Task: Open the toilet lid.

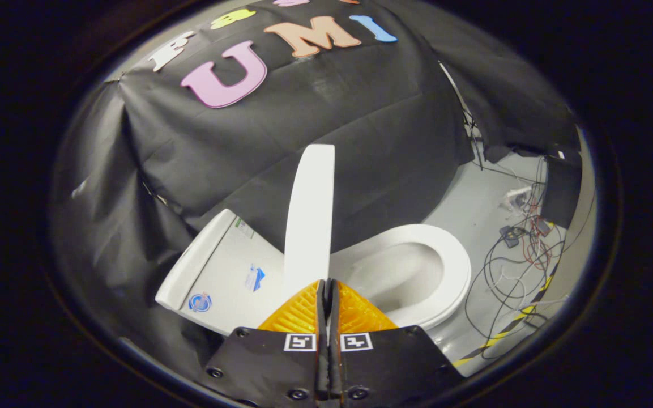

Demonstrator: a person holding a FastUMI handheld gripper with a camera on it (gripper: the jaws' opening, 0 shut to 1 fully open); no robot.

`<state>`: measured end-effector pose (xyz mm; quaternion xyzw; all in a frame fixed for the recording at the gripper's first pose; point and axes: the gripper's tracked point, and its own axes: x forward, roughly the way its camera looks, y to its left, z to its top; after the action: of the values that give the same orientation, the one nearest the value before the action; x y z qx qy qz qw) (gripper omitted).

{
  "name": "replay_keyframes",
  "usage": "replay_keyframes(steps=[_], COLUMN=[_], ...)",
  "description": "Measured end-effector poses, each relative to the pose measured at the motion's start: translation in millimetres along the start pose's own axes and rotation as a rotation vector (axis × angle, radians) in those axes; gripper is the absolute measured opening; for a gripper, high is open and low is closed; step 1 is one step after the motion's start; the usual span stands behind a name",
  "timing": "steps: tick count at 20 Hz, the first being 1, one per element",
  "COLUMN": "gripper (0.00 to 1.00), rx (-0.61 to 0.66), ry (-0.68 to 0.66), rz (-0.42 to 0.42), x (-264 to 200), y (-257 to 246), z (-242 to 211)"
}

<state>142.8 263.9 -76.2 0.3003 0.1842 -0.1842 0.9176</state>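
The gripper has its fingers pressed together just at the near edge of the lid, which stands upright between tank and seat, so it may topple back down if released short of balance.
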Motion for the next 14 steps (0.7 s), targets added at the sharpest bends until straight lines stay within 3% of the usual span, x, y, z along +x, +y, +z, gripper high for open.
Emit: replay_keyframes(steps=[14], gripper=[0.02], rx=[-0.207], ry=[-0.057], rz=[0.061], x=[2.1], y=[100.4], z=[1.6])
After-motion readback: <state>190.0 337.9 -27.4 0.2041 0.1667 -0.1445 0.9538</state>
